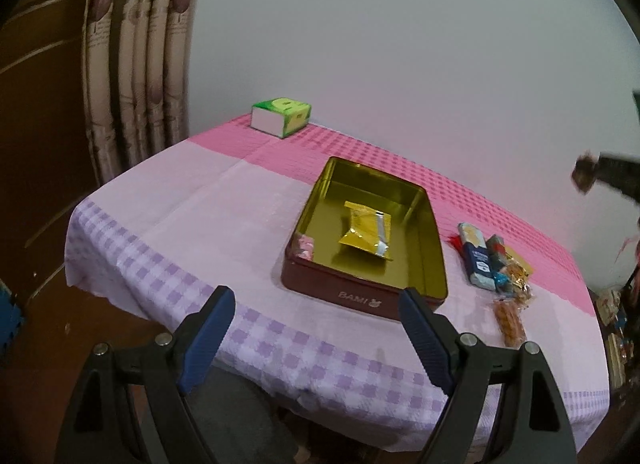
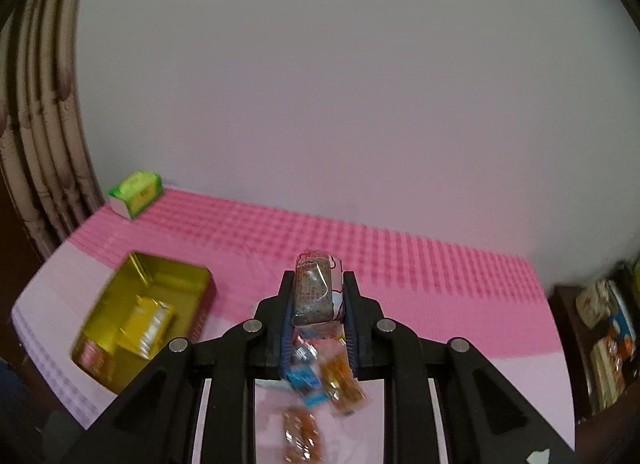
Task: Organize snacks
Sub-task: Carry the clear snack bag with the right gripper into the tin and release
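We have a start, not much more. The tin (image 1: 416,199) at mid-frame on the worktop (image 1: 192,199) holds a yellow packet (image 1: 366,236) and a pink sweet (image 1: 305,246). Our right gripper (image 2: 318,296) is clamped on a clear-wrapped snack (image 2: 314,288), mid-frame in its view. The left gripper (image 1: 316,304) gapes empty. The pile (image 1: 494,268) right of the tin remains.

The tin (image 1: 424,219) is glossy gold metal inside. The cloth (image 1: 192,199) is matt checked fabric. The snack (image 2: 316,292) has a shiny clear plastic wrapper.
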`<state>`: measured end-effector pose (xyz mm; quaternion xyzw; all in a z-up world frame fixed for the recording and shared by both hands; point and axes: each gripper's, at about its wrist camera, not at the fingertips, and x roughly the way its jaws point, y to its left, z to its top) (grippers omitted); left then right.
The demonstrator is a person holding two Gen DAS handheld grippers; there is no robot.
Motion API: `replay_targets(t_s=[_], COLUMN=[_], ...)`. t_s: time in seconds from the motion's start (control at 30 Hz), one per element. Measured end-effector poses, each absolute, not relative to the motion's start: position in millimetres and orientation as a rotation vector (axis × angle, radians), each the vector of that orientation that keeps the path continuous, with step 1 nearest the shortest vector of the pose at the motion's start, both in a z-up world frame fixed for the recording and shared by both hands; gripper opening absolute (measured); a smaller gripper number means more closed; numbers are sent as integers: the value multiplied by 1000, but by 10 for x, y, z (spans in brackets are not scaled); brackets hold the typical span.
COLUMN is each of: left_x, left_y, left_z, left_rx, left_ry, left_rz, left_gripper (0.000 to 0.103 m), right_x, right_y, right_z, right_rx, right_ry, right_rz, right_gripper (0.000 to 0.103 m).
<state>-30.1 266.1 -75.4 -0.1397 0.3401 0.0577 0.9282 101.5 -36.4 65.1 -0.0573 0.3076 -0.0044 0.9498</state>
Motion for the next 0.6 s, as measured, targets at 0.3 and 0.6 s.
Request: replay_targets(t_s=[0.3,0.6], left_x=[-264,-225], left_y=[2703,2732], left_z=[-777,-833], left_rx=[-303,-304], left_ry=[706,723], left_rz=[147,164], left_gripper=[86,86], right_x=[1122,1185], right_y=[261,600], right_z=[1118,1233], right_rx=[-185,-206], right_ry=[563,552], right_rz=[41,74], right_gripper=[19,19])
